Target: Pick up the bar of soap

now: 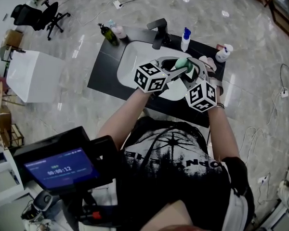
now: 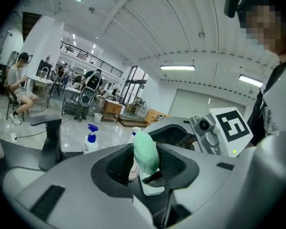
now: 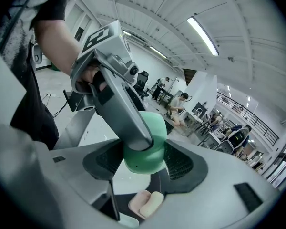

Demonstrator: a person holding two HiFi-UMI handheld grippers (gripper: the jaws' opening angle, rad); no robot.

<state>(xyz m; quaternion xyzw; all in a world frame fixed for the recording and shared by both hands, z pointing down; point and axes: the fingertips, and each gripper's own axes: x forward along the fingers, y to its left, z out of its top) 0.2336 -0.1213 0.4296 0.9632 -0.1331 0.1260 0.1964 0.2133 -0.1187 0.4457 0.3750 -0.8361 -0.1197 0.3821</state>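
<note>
Above the sink, toward its right-hand side, the left gripper has its jaws closed partway on the bar of soap. The pale green bar stands edge-on between the two ribbed pads, and both pads appear to bear on its faces. The right gripper comes in from the opposite side of the sink and clamps the same bar across its broad, rounded width, one pad on each flank. One left jaw lies across the top of the bar in the right gripper view. The head view shows the two grippers meeting nose to nose, with the soap between them and clear of the basin. Below the right gripper, on the counter just right of the sink, a small dish holds a pinkish piece and a cream piece. Behind the sink stand the faucet and a blue-capped bottle, and a dark green bottle is at the sink's far left corner. By my reading the pick-up itself is done, and the step in hand is the lift, with both claws sharing the load. The next move probably calls for even pressure and matched travel of the two hands. A smooth, rounded bar like this could squirt out if either jaw squeezes harder or twists against the other.
</note>
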